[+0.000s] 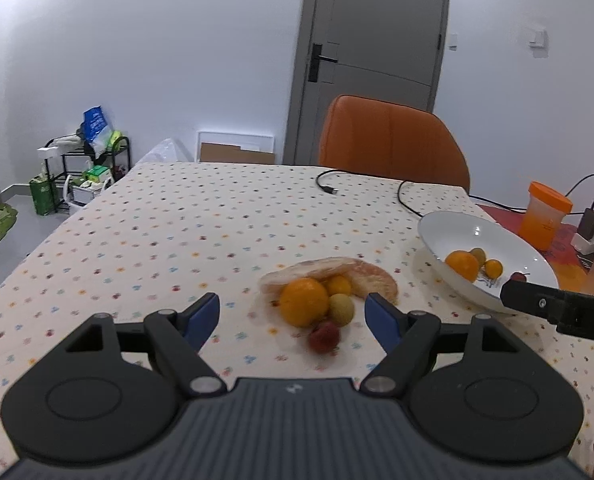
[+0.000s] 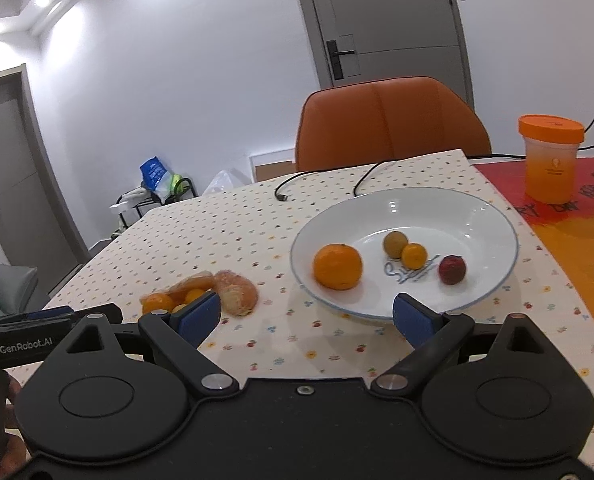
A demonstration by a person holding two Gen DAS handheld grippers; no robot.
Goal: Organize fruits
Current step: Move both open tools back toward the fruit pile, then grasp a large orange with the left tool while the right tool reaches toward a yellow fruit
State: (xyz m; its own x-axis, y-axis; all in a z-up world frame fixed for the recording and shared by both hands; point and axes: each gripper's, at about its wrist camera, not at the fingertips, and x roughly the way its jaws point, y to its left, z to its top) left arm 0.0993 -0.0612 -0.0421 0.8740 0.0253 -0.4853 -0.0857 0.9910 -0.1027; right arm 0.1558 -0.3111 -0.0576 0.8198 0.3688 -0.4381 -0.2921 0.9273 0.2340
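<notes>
Both grippers gape empty: the left gripper (image 1: 293,314) over the mesh bag (image 1: 337,276) mid-table, spilling one orange (image 1: 304,301), a red fruit (image 1: 324,337) and two small yellowish ones. The right gripper (image 2: 307,314), marked "GenRobot.AI", faces the white plate (image 2: 477,216) near the table's right edge, holding four fruits: orange (image 2: 338,266), two small yellow-green, one red.

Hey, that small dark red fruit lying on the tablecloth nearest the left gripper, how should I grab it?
Grip the small dark red fruit across its round middle, coming from the near side with the open left gripper. It lies at the front of the pile, so that side is free; behind it sit the big orange and the pale green fruit, seemingly touching it.
</notes>
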